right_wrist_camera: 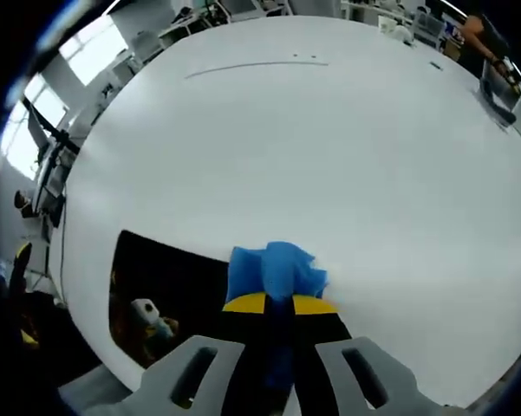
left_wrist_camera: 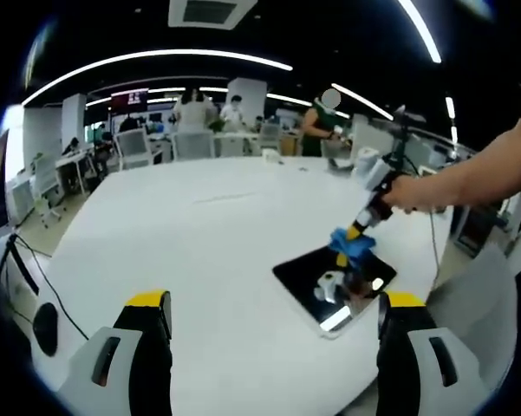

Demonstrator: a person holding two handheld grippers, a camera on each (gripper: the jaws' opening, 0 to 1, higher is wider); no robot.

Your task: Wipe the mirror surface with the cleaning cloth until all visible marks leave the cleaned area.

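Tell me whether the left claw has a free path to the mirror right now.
Probably yes. The left claw is open with bare white table ahead, and the mirror lies just beyond. Only the right claw, pressing the blue cloth on the far edge, crowds that side.

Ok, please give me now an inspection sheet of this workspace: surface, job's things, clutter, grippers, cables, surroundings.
Surface: large white round table, bare around the work area.
Job's things: flat rectangular dark mirror lies near the table edge; crumpled blue cleaning cloth is pressed at the mirror's border.
Clutter: nothing seen close to the mirror; small items too far to identify at the far table edge.
Grippers: left gripper open, hovering apart from the mirror; right gripper shut on the cloth, held by a person's hand.
Cables: black cables hang beside the table on the floor side.
Surroundings: open office with desks, chairs, ceiling strip lights, people standing at the back.
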